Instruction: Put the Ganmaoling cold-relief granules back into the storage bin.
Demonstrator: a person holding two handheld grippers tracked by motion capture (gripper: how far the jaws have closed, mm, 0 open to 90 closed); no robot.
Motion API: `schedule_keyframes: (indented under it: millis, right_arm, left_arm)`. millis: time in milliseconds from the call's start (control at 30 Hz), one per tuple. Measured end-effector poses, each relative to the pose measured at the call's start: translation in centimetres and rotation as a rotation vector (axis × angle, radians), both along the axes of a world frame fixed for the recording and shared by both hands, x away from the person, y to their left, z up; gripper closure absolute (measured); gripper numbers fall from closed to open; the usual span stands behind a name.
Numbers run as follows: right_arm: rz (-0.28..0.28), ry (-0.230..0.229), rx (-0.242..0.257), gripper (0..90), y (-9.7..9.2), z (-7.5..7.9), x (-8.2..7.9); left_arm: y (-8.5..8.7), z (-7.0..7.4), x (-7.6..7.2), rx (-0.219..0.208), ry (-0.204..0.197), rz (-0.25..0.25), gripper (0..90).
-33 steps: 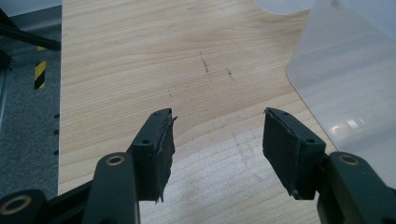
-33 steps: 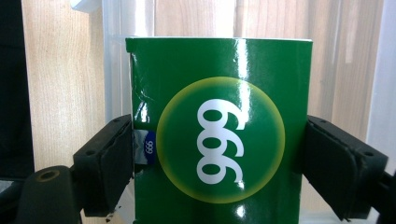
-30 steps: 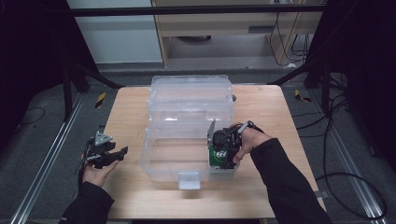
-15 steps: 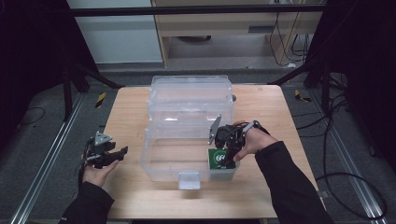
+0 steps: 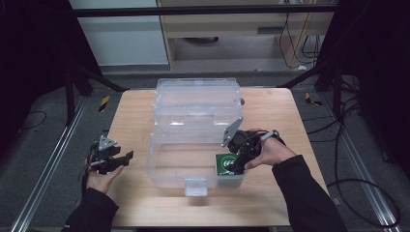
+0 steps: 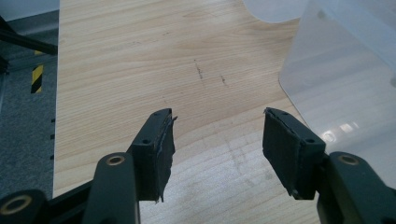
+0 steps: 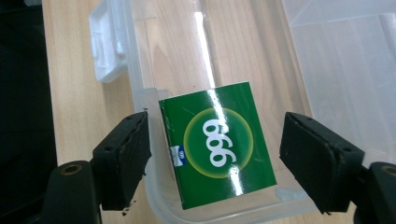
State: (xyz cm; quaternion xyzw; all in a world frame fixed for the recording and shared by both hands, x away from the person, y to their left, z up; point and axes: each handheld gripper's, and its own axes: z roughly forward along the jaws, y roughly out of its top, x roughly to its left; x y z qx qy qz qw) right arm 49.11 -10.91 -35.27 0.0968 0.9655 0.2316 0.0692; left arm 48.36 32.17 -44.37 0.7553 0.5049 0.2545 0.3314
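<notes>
Green and glossy, the small box (image 7: 217, 145) lies flat on the floor of the clear plastic bin (image 5: 167, 175), in its near right corner, printed face up so the white numerals show. The right hand-held gripper (image 5: 234, 166) hangs just above it, jaws apart on either side and touching nothing; they have just been closing a little, with only air between the pads, so the box looks already let go and left to rest. At the near left edge of the tabletop (image 5: 130, 116), the left hand-held gripper (image 6: 217, 140) waits idle, jaws spread and empty. Behind the bin, its hinged lid (image 5: 198, 96) stands open.
</notes>
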Motion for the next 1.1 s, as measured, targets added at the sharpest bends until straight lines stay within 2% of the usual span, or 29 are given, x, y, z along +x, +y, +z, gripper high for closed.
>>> schedule_keyframes:
  millis: [167,500,800,1000,1100]
  right_arm:
    - [0.0,-0.017,0.027,26.3,0.2,-0.1,-0.3]
    - [0.004,-0.005,0.065,29.8,1.5,-0.3,-1.0]
    - [0.015,0.018,0.055,30.3,2.7,-0.8,-1.2]
    - [0.015,0.015,0.037,29.8,3.4,-1.4,-1.2]
    - [0.001,0.051,0.05,30.1,3.7,-1.9,-1.2]
  left_arm:
    - [0.0,0.0,0.0,0.0,-0.001,-0.001,42.5]
    - [0.2,0.0,-0.1,-0.005,-0.004,-0.003,42.5]
    - [0.1,0.0,-0.1,-0.005,-0.006,-0.012,42.5]
    - [0.1,0.0,-0.1,-0.005,-0.006,-0.014,42.5]
    - [0.0,0.0,-0.1,-0.005,-0.006,-0.016,42.5]
